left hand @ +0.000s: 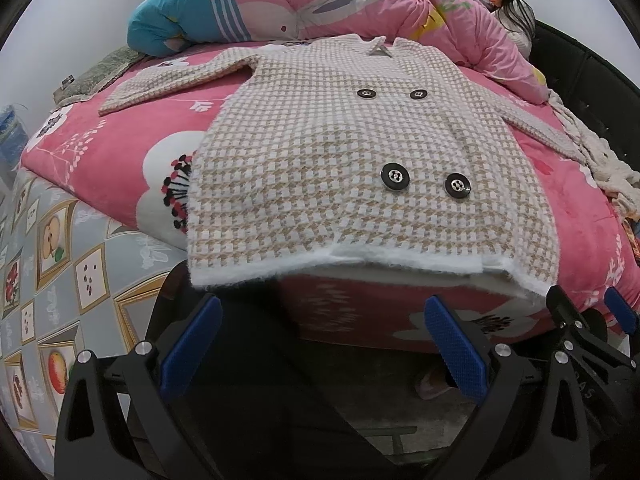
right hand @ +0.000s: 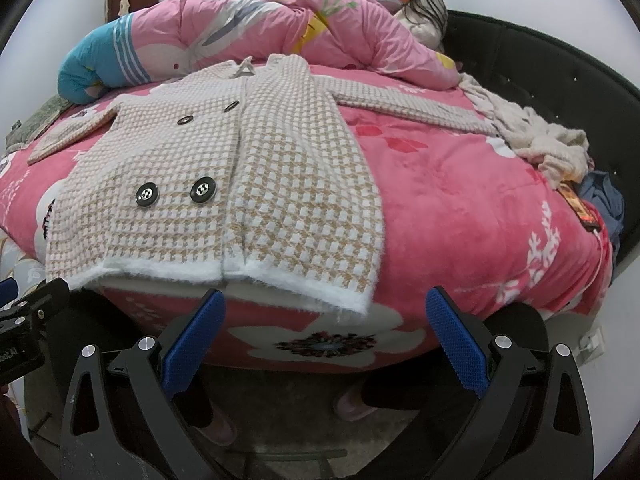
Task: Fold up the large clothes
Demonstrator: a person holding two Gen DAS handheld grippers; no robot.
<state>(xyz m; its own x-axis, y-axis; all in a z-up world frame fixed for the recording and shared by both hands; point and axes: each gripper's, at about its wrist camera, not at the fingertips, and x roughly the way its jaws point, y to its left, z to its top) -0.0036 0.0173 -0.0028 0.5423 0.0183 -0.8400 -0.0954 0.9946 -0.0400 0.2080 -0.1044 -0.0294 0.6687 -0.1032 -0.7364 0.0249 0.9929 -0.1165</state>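
Observation:
A beige-and-white houndstooth coat (left hand: 344, 152) (right hand: 224, 168) with black buttons lies flat, front up, on the pink bed, sleeves spread to both sides. Its white fuzzy hem (left hand: 360, 264) (right hand: 240, 276) hangs at the bed's near edge. My left gripper (left hand: 324, 340) is open just below the hem's middle, holding nothing. My right gripper (right hand: 326, 336) is open too, below the hem's right corner. The right gripper (left hand: 592, 320) also shows at the right edge of the left wrist view, and the left gripper (right hand: 24, 312) at the left edge of the right wrist view.
A pink flowered bedspread (right hand: 460, 200) covers the bed. A pink quilt (left hand: 360, 4) is bunched at the far side, with a person (right hand: 416, 12) behind it. A cream knit garment (right hand: 536, 140) and blue cloth (right hand: 604, 200) lie at the right edge by the black headboard (right hand: 560, 72).

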